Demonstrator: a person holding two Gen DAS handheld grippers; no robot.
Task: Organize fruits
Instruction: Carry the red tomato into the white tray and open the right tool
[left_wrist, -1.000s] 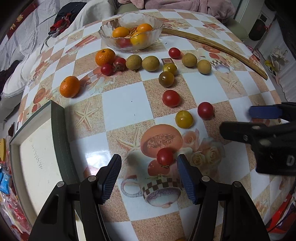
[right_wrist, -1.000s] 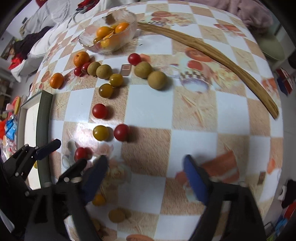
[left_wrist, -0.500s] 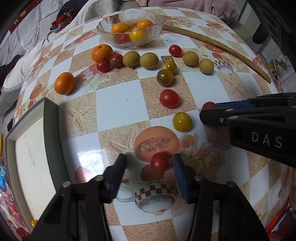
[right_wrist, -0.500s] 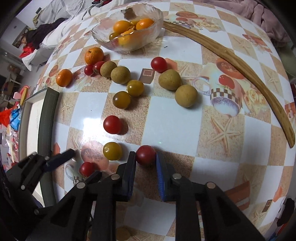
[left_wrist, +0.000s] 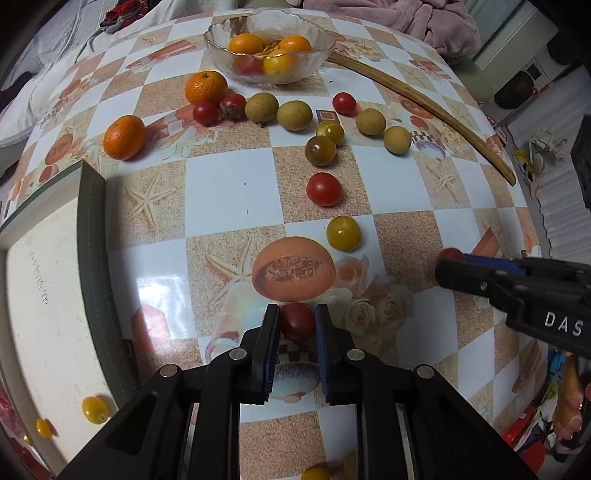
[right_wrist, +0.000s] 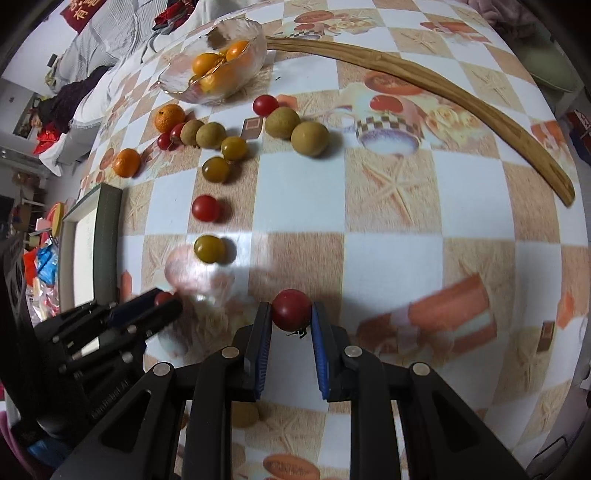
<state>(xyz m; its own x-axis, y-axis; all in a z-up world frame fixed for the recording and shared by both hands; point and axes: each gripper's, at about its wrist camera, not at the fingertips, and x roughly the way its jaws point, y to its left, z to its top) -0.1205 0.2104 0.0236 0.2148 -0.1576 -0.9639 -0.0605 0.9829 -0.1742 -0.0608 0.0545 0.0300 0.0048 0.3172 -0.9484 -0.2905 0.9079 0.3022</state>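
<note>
hidden: bowl (left_wrist: 225, 44) tomato mostly behind oranges | cut off: yellow fruit (left_wrist: 314, 473) at bottom edge

Both claws, left claw (left_wrist: 295, 325) and right claw (right_wrist: 291, 314), are matte black plastic with blue ribbed pads, silver pivot screws, and white "DAS" lettering.
</note>
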